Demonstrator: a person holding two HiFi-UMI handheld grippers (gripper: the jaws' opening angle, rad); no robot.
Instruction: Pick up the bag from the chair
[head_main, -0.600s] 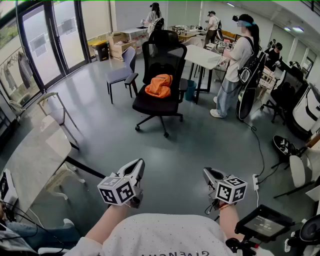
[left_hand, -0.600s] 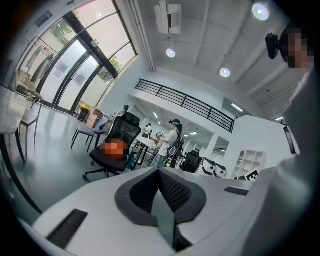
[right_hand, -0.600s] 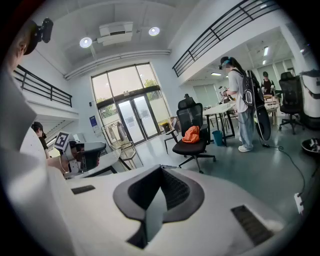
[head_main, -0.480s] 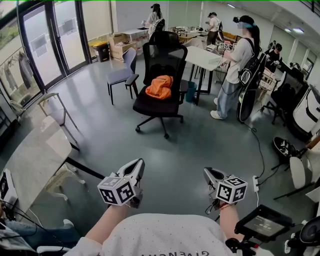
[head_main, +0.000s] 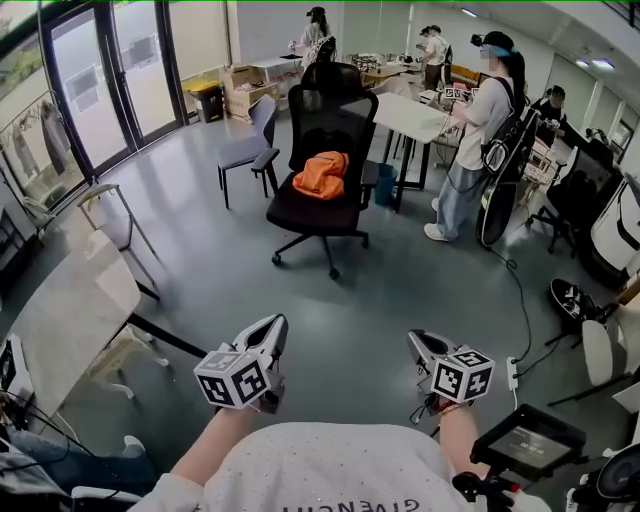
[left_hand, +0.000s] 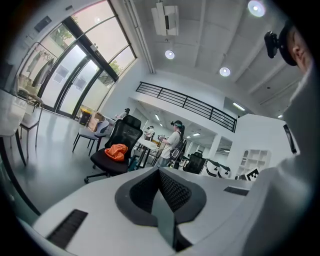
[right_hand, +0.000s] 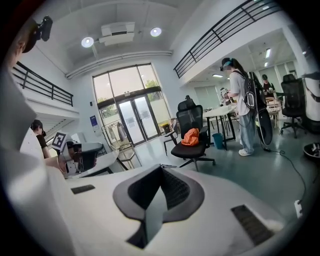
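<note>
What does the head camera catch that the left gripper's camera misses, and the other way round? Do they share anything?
Only the head view shows the left gripper from outside, and the power strip. Only the left gripper view shows the ceiling lights, the balcony railing and that gripper's shut jaws close up, with nothing between them. Both show the orange bag lying on the black chair, and the glass doors.

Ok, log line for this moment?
stage: pre-grasp | bag: orange, on chair seat, untouched | left claw: shut, empty | right claw: shut, empty | both far from chair
</note>
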